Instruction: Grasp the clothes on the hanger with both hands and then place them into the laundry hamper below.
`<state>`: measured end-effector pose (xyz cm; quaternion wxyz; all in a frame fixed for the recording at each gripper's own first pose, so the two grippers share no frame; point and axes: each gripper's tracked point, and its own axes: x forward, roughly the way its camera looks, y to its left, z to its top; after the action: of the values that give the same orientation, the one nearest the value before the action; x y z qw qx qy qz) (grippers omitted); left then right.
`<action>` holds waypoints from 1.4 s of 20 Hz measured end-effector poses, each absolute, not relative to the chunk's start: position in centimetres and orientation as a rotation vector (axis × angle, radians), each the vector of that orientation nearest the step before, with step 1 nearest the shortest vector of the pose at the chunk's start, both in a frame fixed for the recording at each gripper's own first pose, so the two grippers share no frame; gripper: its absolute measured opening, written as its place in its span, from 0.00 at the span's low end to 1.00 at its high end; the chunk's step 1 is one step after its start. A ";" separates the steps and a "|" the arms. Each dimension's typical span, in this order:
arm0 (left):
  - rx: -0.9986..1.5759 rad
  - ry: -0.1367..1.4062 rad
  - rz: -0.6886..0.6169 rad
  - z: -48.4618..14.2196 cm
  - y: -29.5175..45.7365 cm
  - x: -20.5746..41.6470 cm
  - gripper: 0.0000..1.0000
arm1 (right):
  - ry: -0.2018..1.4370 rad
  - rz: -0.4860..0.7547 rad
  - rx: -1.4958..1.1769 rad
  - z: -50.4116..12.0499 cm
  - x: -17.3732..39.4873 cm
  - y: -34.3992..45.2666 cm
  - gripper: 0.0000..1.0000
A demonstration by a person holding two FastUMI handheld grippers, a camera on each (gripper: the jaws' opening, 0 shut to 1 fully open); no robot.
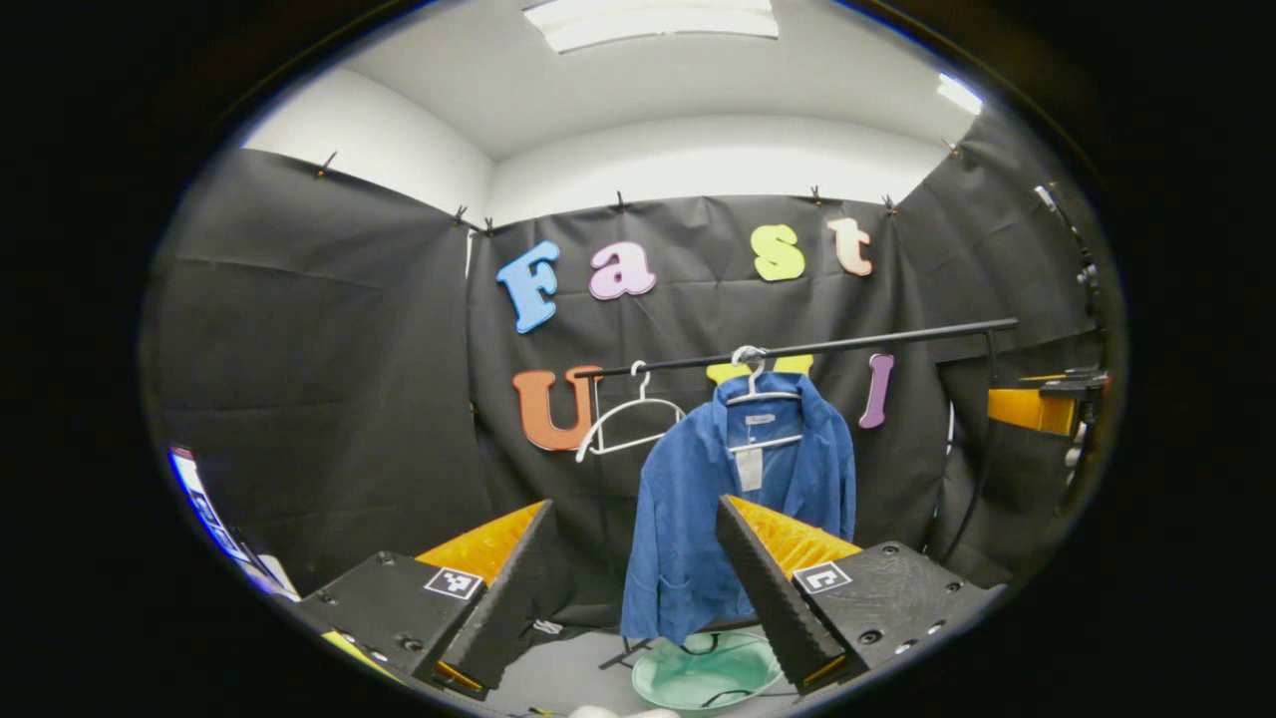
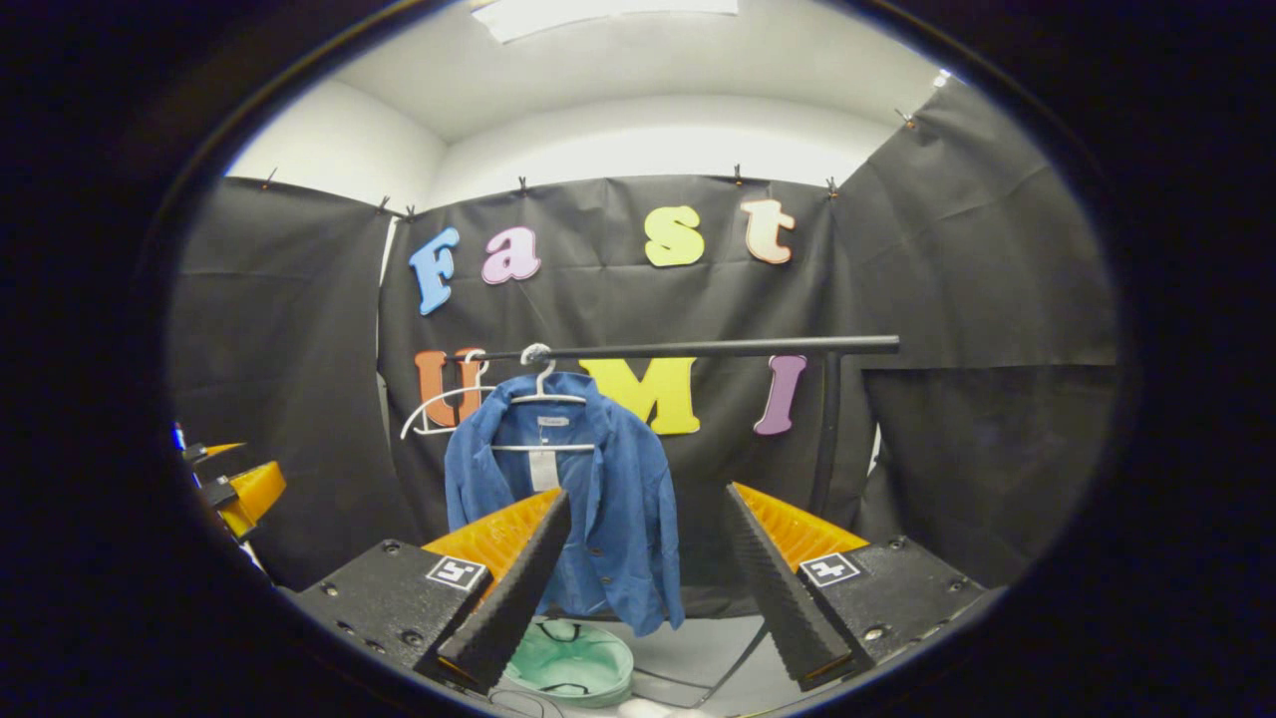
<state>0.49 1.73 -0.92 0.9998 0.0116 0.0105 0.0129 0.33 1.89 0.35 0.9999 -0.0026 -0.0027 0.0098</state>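
A blue jacket hangs on a white hanger from a black rail. Below it on the floor sits a pale green laundry hamper. In the left gripper view my left gripper stands open, well short of the jacket, with nothing between its fingers. In the right gripper view my right gripper is open too, at a distance from the jacket, which hangs to its left. The left gripper shows at the far left of the right gripper view.
An empty white hanger hangs on the rail left of the jacket. The rail's black upright post stands at the right. Black cloth walls close the booth on three sides. The grey floor lies around the hamper.
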 end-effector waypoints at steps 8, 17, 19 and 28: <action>0.013 0.061 0.012 -1.8 1.5 1.4 0.98 | -0.021 0.035 -0.001 -0.2 1.3 2.9 0.96; -0.056 0.017 -0.001 -2.5 -2.0 6.9 0.99 | 0.051 0.101 -0.018 -3.9 7.6 3.8 0.96; -0.061 -0.009 0.022 -2.6 -2.7 9.0 0.99 | 0.064 0.107 -0.025 -4.7 10.4 3.5 0.99; -0.043 -0.046 0.075 -6.4 -6.9 21.1 1.00 | 0.124 0.181 0.006 -9.0 25.0 4.4 0.95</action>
<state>21.10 -6.87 -6.35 0.9988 -0.0216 -0.0230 0.0374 25.02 4.35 -9.02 0.9940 0.0031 0.0618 0.0904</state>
